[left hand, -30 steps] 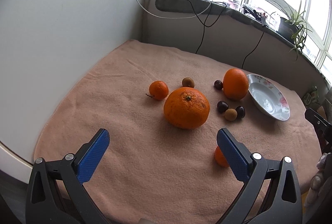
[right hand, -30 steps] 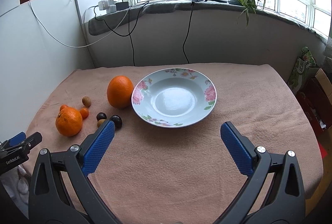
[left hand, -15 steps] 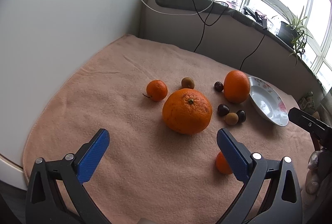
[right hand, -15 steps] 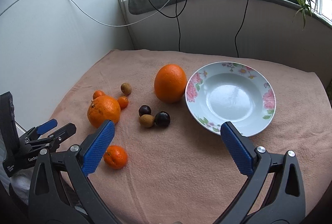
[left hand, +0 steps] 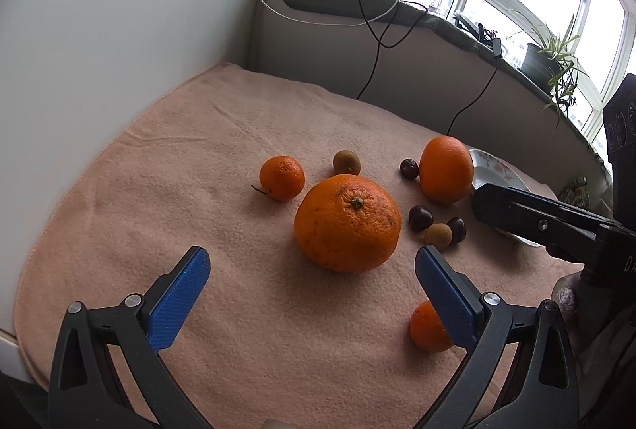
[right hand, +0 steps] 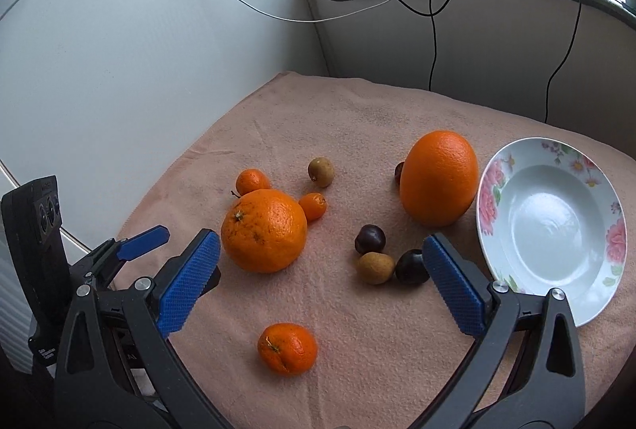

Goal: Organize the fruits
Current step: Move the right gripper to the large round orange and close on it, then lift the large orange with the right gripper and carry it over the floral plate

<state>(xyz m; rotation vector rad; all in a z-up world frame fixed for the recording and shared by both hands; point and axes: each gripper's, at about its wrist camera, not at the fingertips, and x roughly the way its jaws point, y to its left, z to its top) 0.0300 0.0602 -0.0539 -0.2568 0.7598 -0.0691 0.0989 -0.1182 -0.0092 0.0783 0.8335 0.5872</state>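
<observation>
Swung leftward since a second ago, right claw point(right hand: 320, 270), now facing fruit more than plate point(right hand: 548, 226). Big orange point(left hand: 347, 222) on towel point(left hand: 190, 167), ahead of left claw point(left hand: 312, 294). Both claws spread wide, holding nothing. Mandarin point(right hand: 287, 348) nearest.

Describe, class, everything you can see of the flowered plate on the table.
The plate is a round, shallow, glossy white dish, ceramic by its look, with pink flowers and green leaves around its broad rim. It lies flat and empty on the peach cloth, at the right of the fruit. The tall orange sits close beside its left rim; contact is unclear.
</observation>
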